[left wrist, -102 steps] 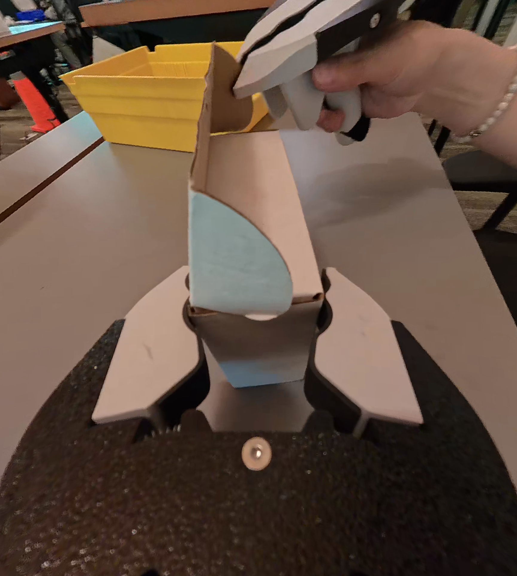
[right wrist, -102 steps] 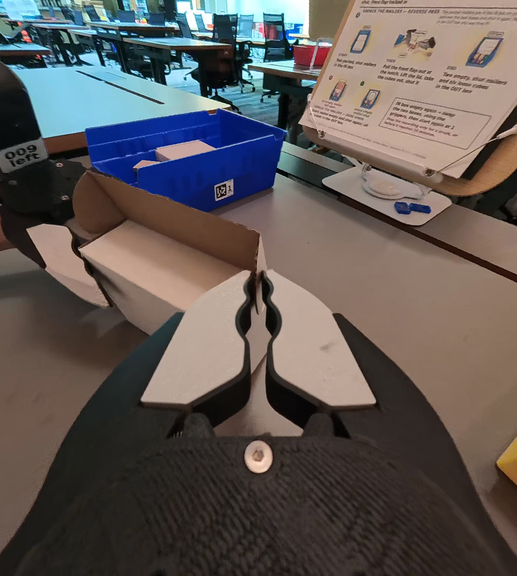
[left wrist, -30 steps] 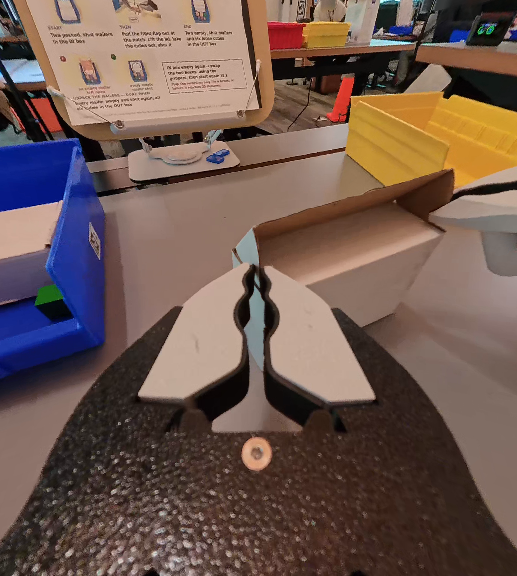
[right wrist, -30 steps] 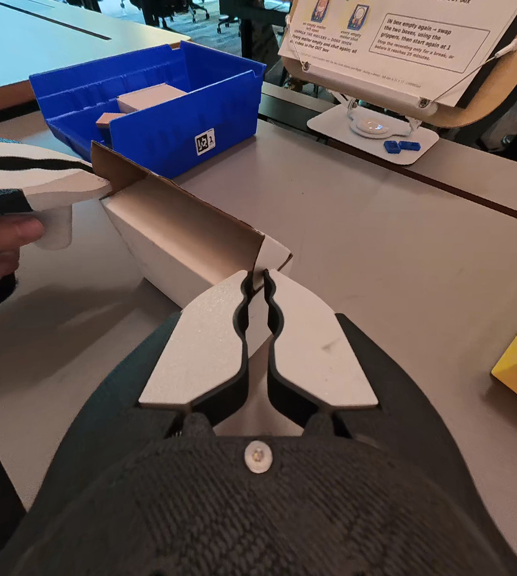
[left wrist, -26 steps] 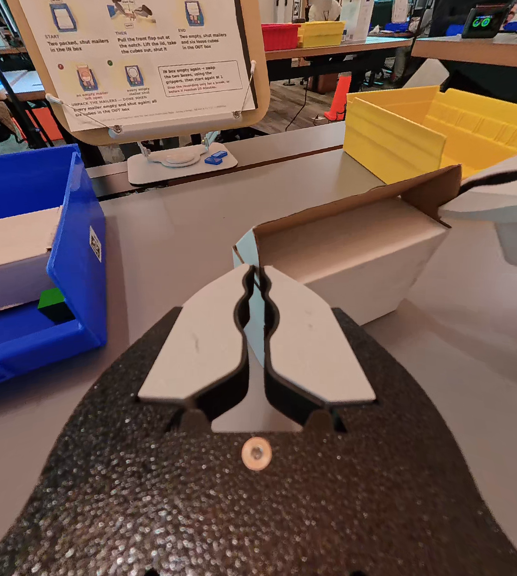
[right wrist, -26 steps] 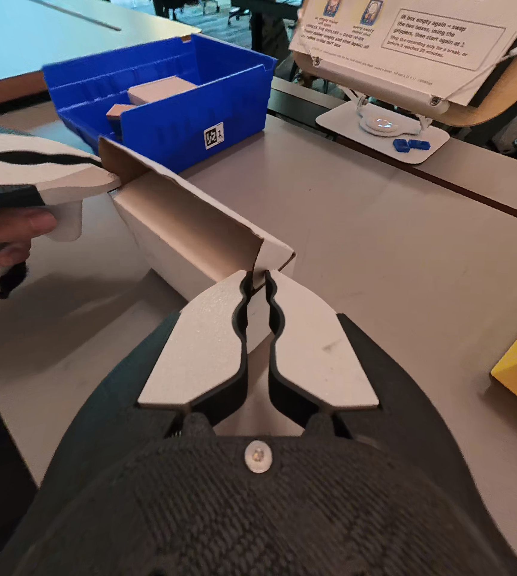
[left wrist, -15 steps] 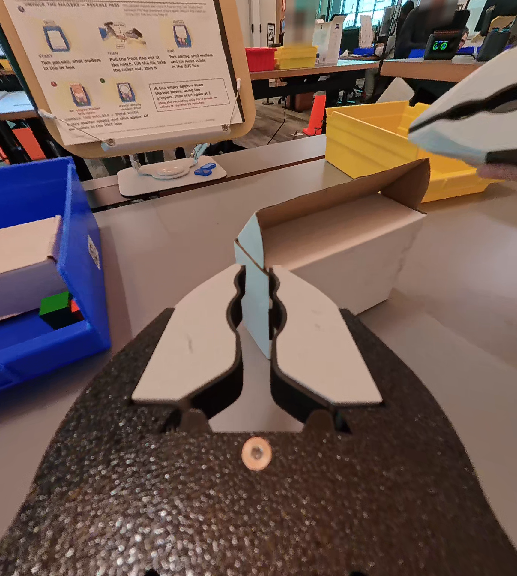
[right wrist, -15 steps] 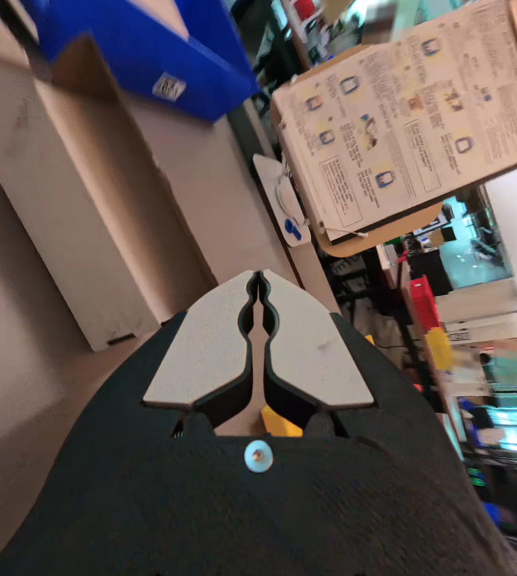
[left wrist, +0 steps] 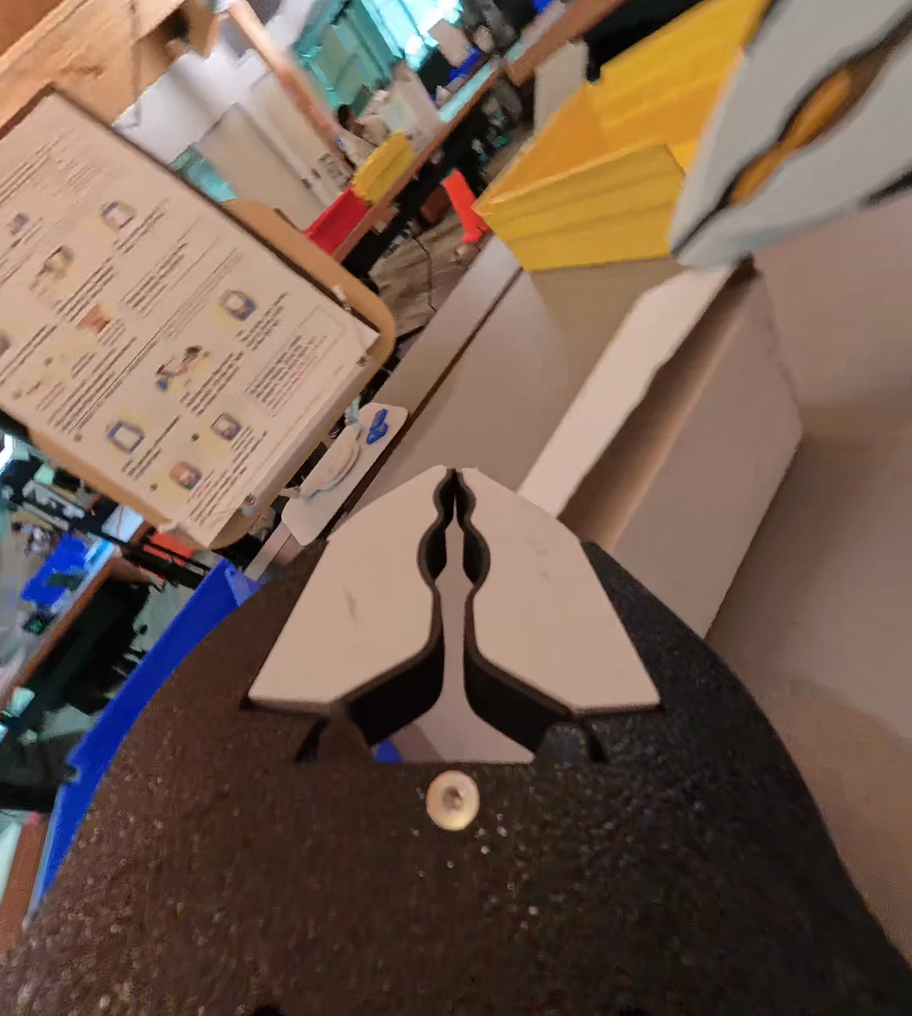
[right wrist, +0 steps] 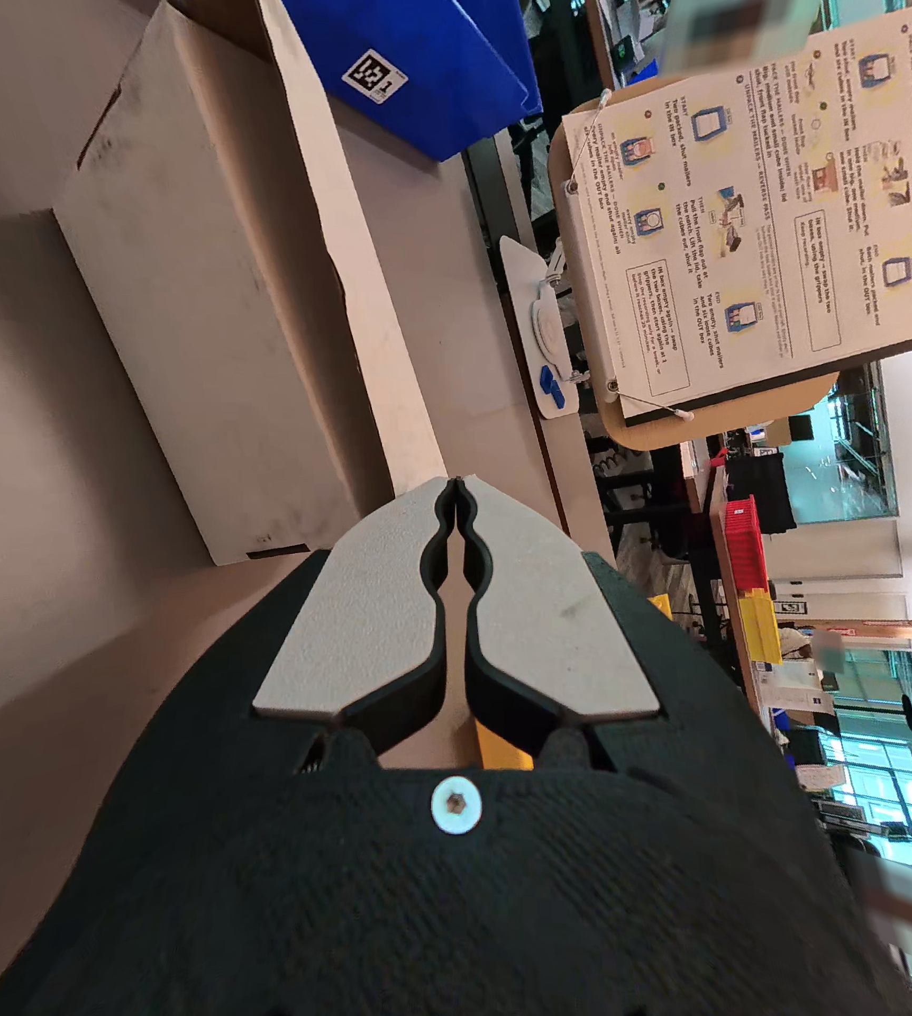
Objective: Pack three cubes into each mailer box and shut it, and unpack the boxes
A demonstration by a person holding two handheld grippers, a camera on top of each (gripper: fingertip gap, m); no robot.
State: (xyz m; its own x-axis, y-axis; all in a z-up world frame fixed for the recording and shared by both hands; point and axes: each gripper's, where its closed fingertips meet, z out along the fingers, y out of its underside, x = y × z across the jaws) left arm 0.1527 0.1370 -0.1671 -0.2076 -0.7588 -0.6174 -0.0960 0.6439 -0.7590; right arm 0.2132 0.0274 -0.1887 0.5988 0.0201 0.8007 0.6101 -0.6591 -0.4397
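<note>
Now both my claws are clenched on nothing: the left claw and right claw hover just beside the mailer, which rests on the bench. I judge they flank it to press it shut.

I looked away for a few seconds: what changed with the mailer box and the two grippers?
Both grippers let go of the mailer box. The left gripper and right gripper, each pinching a side flap a second ago, pulled off, rolled sideways and now sit shut on nothing. The box stayed on the table, between the blue bin and yellow bin.
</note>
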